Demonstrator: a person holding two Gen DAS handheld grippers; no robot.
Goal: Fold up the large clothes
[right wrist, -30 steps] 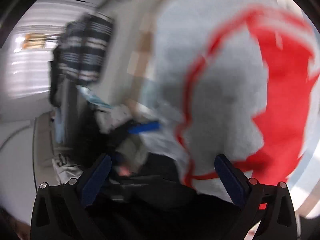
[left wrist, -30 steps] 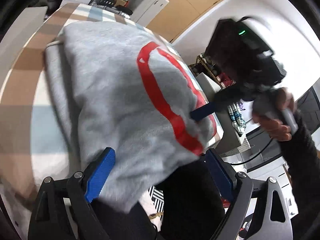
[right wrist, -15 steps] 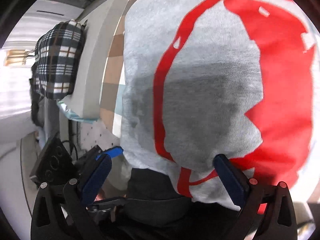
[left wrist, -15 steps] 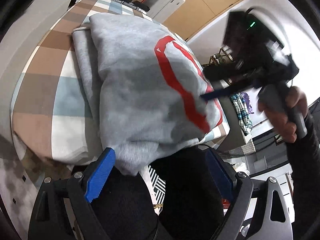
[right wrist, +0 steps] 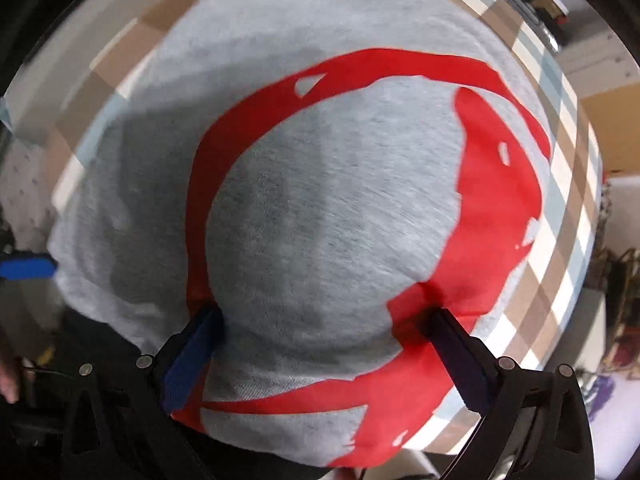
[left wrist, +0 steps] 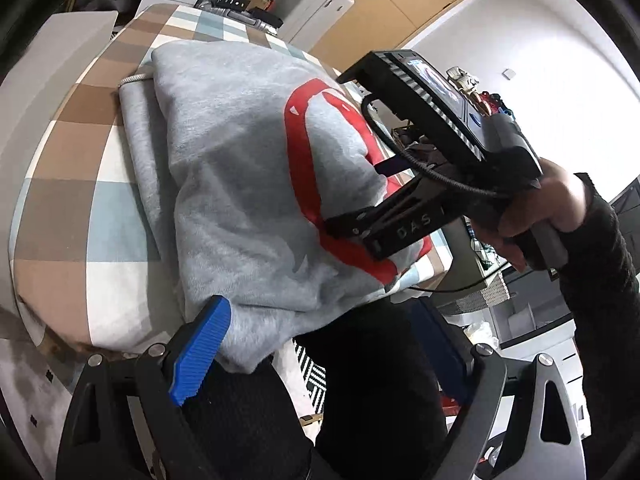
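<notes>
A grey sweatshirt [left wrist: 240,184] with a red print [right wrist: 496,216] lies folded on the checked bed cover [left wrist: 68,184]; its near hem hangs over the front edge. My left gripper [left wrist: 320,312] is open at that hem, its left pad [left wrist: 200,352] against the cloth and nothing clamped. The right gripper [left wrist: 364,196], held by a hand [left wrist: 532,220], rests on top of the sweatshirt. In the right wrist view its fingers [right wrist: 192,356] stand wide and dig into the cloth, which bulges between them; the right gripper [right wrist: 324,316] is open.
The person's black trousers [left wrist: 360,392] fill the space below the bed's front edge. White drawers [left wrist: 316,8] and a wooden door [left wrist: 404,4] stand behind the bed. A patterned rug [left wrist: 312,364] shows on the floor.
The right gripper has come down from above the far side onto the sweatshirt's top. The sweatshirt has settled flatter on the bed. My left gripper has stayed open.
</notes>
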